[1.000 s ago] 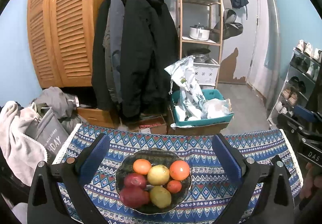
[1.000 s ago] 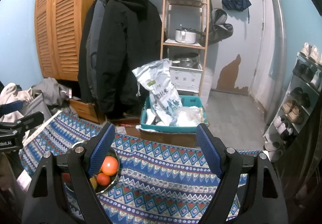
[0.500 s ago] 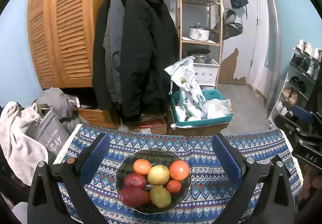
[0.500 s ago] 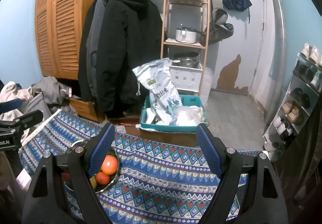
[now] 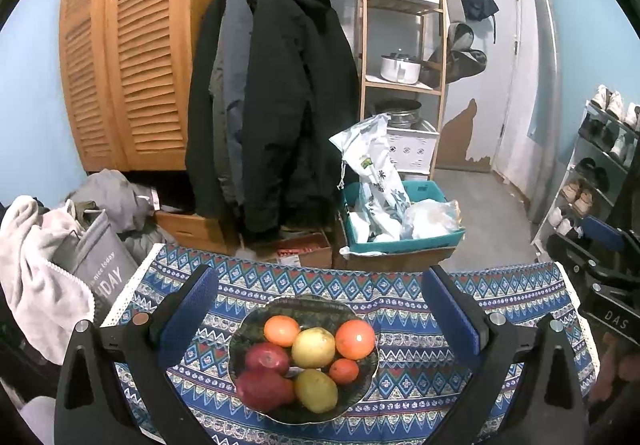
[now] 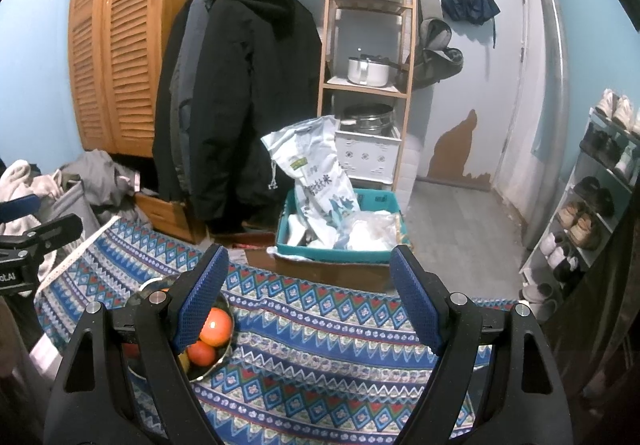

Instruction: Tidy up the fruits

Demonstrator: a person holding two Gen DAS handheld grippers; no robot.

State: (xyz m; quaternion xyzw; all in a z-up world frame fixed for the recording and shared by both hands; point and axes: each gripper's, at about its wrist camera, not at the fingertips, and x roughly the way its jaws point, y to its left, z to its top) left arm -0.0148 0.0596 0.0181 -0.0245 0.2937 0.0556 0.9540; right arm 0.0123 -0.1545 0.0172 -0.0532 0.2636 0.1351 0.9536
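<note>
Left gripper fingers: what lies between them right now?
In the left wrist view, the open left gripper frames the bowl of fruit on the patterned cloth; nothing is gripped.

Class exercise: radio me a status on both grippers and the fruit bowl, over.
Left gripper open, empty, hovering over bowl. Right gripper open, empty, over bare cloth. Seven fruits heaped in bowl. Nothing blocking.

Your left gripper (image 5: pixel 320 305) and right gripper (image 6: pixel 310 299) match: matte black angular frames, jaws faced with blue textured pads (image 6: pixel 202 297), silver round screws (image 5: pixel 499 319) on the arms, white lettering on the body.
</note>
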